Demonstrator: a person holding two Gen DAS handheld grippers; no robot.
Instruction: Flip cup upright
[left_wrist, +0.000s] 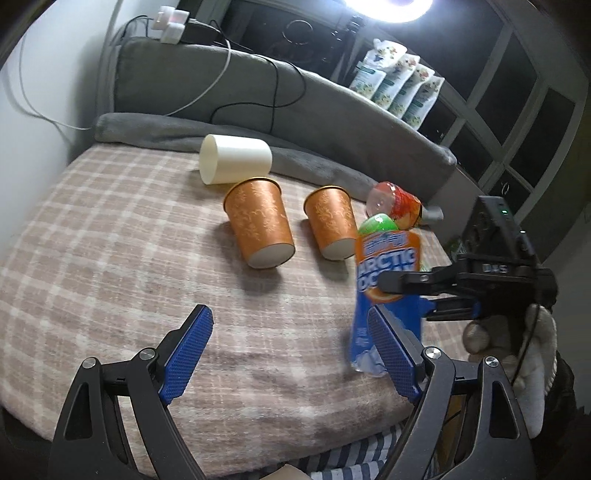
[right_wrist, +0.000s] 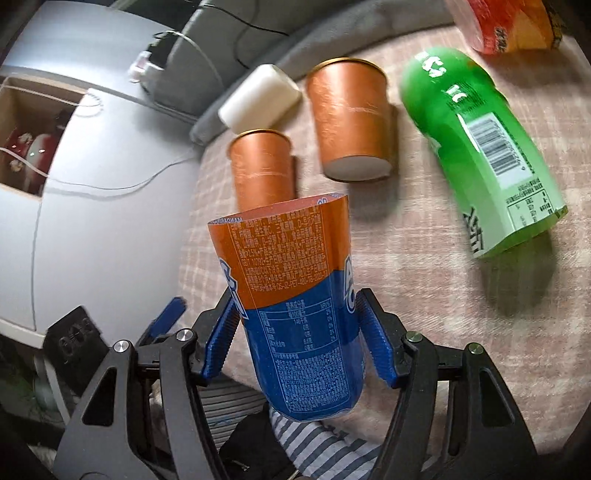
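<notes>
On the pink-and-white checked blanket (left_wrist: 110, 258) covering the bed, five cup-like things lie on their sides, while a sixth, the blue-and-orange cut plastic bottle cup (right_wrist: 295, 295) printed "ARCTIC", is gripped across its middle by the right gripper (right_wrist: 299, 332), whose blue ribbed pads press both sides; the cup stands nearly upright, orange end up and tilted slightly left, with its blue lower end above the blanket's front edge. The left gripper (left_wrist: 288, 354) hangs spread wide and holds nothing, its right pad just beside that cup. Behind lie two orange patterned paper cups (left_wrist: 258, 221) (left_wrist: 330, 223), bases toward the cameras, a cream cylindrical cup (left_wrist: 234, 158) touching the nearer one's rim, a green plastic bottle cup (right_wrist: 480, 147), and a red-and-orange bottle piece (left_wrist: 393, 203). A grey folded blanket (left_wrist: 314, 166) borders the far edge.
</notes>
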